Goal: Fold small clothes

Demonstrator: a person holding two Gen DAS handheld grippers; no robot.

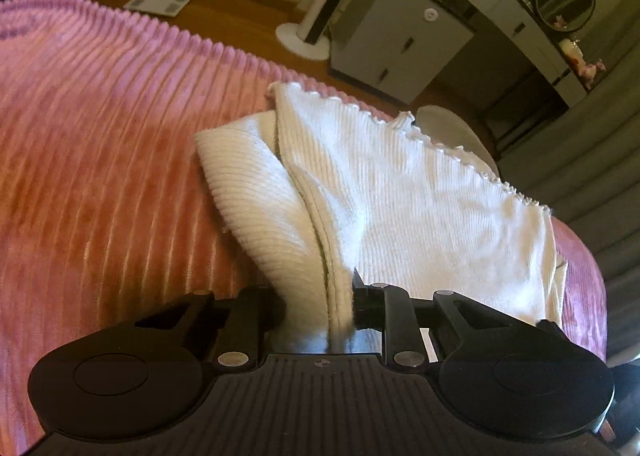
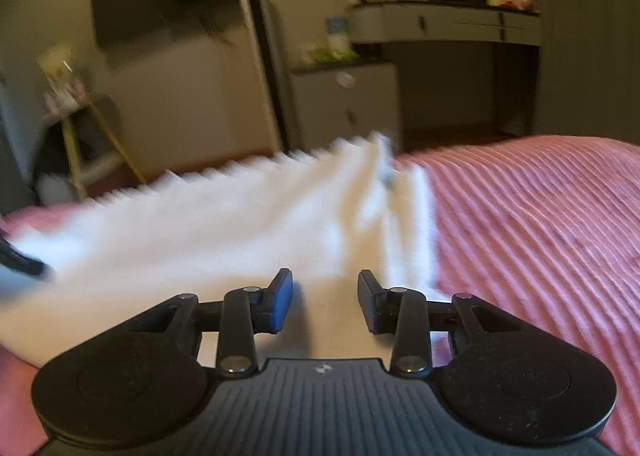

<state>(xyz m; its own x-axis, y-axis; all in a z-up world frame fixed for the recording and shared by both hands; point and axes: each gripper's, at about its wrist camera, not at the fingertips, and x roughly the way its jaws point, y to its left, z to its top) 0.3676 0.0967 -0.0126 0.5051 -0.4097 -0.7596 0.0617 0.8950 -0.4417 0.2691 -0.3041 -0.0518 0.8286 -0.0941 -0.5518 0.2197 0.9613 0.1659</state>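
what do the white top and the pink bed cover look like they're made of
White top: looks like a soft ribbed knit, likely cotton; fine parallel ribs and a wavy lettuce-edge hem show, matte finish.
Pink bed cover: appears to be a plush corded fleece or chenille; raised fuzzy ridges with a slight sheen. Exact fibres can't be told.

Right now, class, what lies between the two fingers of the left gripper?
A bunched fold of the white ribbed garment sits pinched between the fingers of the left gripper, above the pink bedspread. The left wrist view shows it.
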